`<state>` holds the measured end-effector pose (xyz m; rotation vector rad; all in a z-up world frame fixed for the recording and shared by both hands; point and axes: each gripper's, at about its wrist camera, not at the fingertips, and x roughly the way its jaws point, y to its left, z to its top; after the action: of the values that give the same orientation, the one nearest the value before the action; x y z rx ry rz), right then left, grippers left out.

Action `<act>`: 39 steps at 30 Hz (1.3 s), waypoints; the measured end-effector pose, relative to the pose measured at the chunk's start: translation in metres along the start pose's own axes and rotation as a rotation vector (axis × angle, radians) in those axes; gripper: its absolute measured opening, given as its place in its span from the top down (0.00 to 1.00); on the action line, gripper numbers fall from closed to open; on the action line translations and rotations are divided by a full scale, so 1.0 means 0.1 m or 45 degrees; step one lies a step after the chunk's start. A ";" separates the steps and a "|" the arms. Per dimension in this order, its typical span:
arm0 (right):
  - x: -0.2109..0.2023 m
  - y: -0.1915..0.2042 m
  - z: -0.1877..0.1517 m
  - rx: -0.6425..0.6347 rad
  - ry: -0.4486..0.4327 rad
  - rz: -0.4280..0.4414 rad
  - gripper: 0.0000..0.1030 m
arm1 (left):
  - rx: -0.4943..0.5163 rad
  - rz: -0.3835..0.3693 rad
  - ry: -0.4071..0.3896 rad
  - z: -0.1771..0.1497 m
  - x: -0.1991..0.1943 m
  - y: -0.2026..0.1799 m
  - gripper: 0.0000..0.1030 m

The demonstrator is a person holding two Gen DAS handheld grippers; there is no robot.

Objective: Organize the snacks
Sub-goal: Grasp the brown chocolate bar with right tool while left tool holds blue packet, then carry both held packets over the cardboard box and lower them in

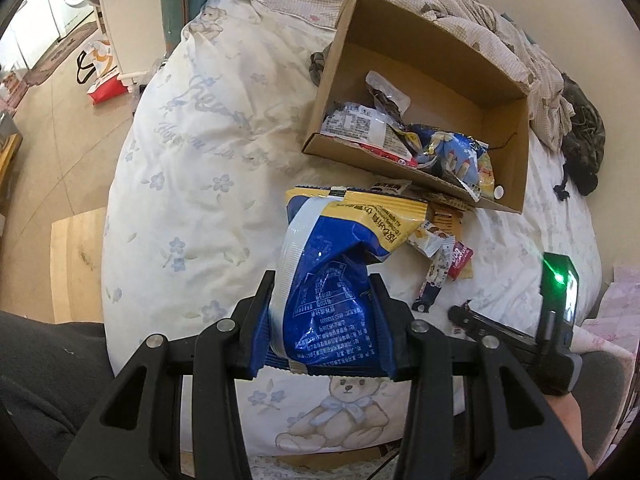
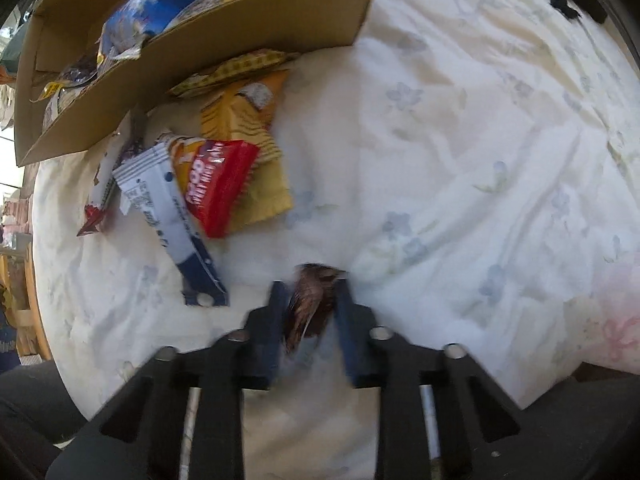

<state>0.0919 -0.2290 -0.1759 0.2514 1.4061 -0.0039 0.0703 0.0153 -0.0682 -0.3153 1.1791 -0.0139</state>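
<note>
The left tongs [image 1: 324, 312] clamp the lower end of a blue-and-yellow snack bag [image 1: 340, 264], holding it upright above a bed [image 1: 192, 152] spread with a white floral quilt, just short of the cardboard box [image 1: 500, 152]. The right tongs [image 2: 310, 312], blurred in their own view, are drawn narrow around a small brown wrapper [image 2: 312, 304], well short of the box and off to its right-hand corner. Between these tongs and the box lies a loose heap of packets on the quilt: a white-and-blue bar wrapper [image 2: 168, 208] nearest, a red packet [image 2: 220, 184] overlapping an orange-yellow packet [image 2: 240, 120] beyond it, and a yellow patterned packet [image 2: 240, 66] tucked against the box's near wall. Inside the box, a crumpled blue bag [image 1: 456, 152], a white labelled packet [image 1: 352, 122] and a clear wrapper [image 1: 386, 94] are piled toward its near-left side. Beyond the box sits a rumpled checked blanket [image 1: 460, 8].
</note>
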 end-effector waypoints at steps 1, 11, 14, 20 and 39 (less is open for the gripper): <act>-0.03 -0.04 -0.01 0.006 -0.011 0.006 0.81 | -0.009 -0.001 0.003 0.00 0.00 0.01 0.62; -0.62 -0.42 -0.15 0.130 -0.221 0.249 0.81 | -0.004 0.017 -0.014 -0.02 0.01 -0.01 0.62; -0.75 -0.43 -0.18 0.121 -0.280 0.311 0.81 | 0.017 0.045 -0.029 -0.02 0.02 -0.02 0.62; -1.00 -0.28 -0.18 0.036 -0.358 0.393 0.81 | 0.014 0.092 -0.045 -0.02 0.04 0.03 0.62; -1.44 0.17 -0.19 -0.159 -0.604 0.581 0.81 | 0.039 0.195 -0.275 0.04 -0.15 0.01 0.62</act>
<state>0.0513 -0.2304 -0.0358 0.4320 0.8512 0.3768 0.0678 0.0198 -0.0536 -0.1935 0.9846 0.1328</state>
